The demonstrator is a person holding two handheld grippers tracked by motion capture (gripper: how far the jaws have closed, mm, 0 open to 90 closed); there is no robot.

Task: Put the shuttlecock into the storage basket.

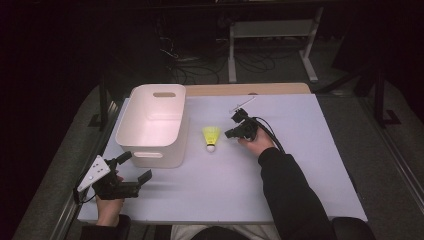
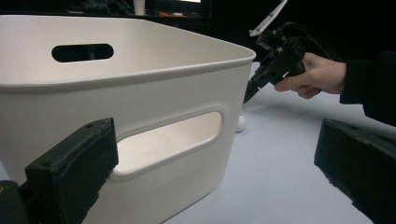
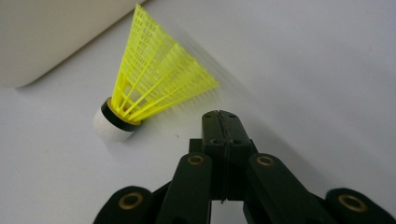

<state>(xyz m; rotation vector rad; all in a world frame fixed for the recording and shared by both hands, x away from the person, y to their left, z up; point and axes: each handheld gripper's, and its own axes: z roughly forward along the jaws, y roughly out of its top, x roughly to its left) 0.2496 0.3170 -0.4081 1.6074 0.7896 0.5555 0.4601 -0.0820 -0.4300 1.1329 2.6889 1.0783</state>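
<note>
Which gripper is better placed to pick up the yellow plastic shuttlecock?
Right. The right gripper sits beside the yellow plastic shuttlecock, jaws shut; the left gripper waits, open, by the white plastic bin.

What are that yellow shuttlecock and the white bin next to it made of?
The shuttlecock has a skirt that looks like moulded yellow plastic, an open mesh of thin ribs, not feathers. Its white cap with a dark band could be foam or cork; I cannot tell. The bin seems to be smooth, matte white plastic, with rounded corners and moulded handle slots.
</note>
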